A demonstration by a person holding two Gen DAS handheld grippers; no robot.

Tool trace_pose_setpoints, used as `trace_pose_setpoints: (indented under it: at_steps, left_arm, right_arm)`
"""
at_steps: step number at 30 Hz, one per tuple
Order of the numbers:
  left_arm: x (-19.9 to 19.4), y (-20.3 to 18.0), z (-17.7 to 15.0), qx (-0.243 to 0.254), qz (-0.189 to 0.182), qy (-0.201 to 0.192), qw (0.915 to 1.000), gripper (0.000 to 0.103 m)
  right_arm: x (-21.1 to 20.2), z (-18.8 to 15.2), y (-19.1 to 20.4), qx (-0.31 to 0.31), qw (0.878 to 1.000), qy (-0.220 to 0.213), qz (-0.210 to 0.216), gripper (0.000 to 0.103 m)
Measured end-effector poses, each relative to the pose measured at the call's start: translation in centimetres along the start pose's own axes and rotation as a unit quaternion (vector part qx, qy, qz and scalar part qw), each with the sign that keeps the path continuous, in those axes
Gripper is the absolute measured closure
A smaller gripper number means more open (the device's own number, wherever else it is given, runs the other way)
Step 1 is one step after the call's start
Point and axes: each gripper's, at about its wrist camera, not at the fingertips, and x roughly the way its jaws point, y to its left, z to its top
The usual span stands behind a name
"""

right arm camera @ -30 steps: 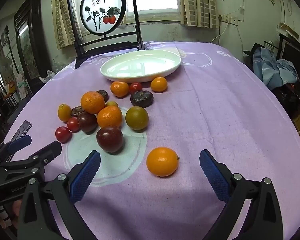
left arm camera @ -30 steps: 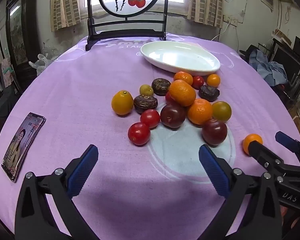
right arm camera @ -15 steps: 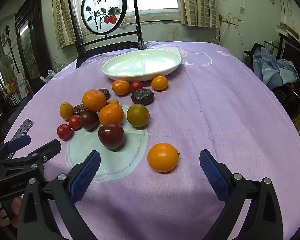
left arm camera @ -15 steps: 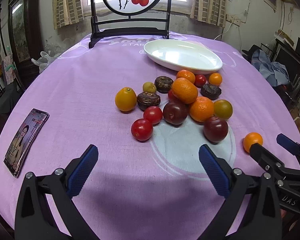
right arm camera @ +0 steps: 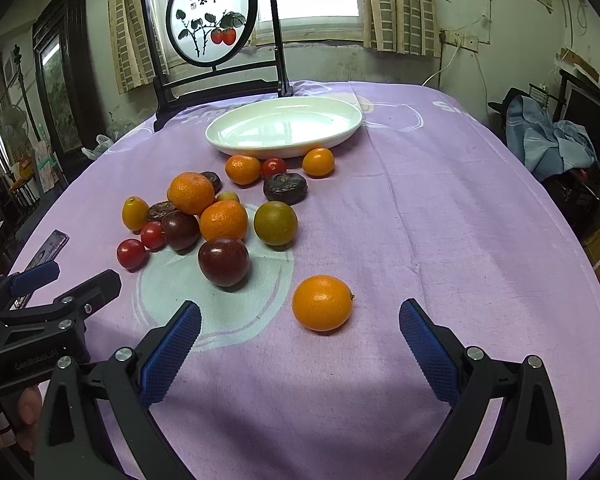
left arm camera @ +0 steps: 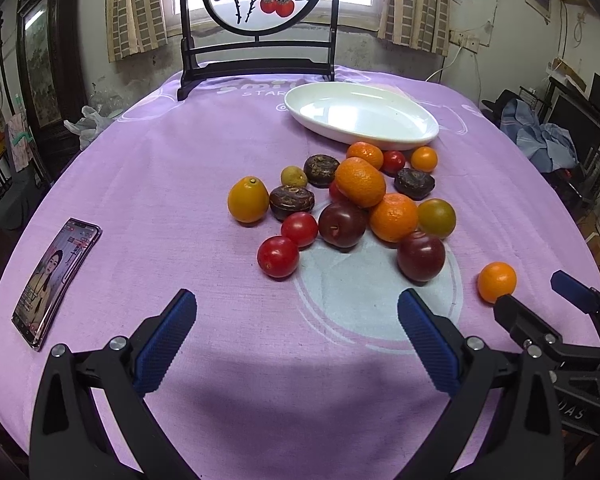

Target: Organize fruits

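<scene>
Orange fruit (right arm camera: 322,303) is lying at twelve o'clock of the gaping right gripper (right arm camera: 300,346), awaiting closure, while the left gripper (left arm camera: 296,338) is hovering open, empty.

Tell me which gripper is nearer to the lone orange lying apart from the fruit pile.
Right. The right gripper is open just before the lone orange, which sits almost between its fingers. The left gripper is open farther off, facing the pile.

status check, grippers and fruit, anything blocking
Left gripper open, empty. Right gripper open, lone orange just ahead. White plate empty, fruit pile on cloth. Nothing blocking.
</scene>
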Motion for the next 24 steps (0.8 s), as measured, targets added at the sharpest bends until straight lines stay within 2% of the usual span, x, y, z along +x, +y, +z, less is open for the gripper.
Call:
trace_pose_setpoints:
  at_steps: [24]
  left_arm:
    - [-0.08,0.02,0.09,0.002,0.000,0.005,1.0000,0.004]
  right_arm:
    - [-0.29,-0.16,-0.62,0.003,1.000,0.003,-0.004,0.003]
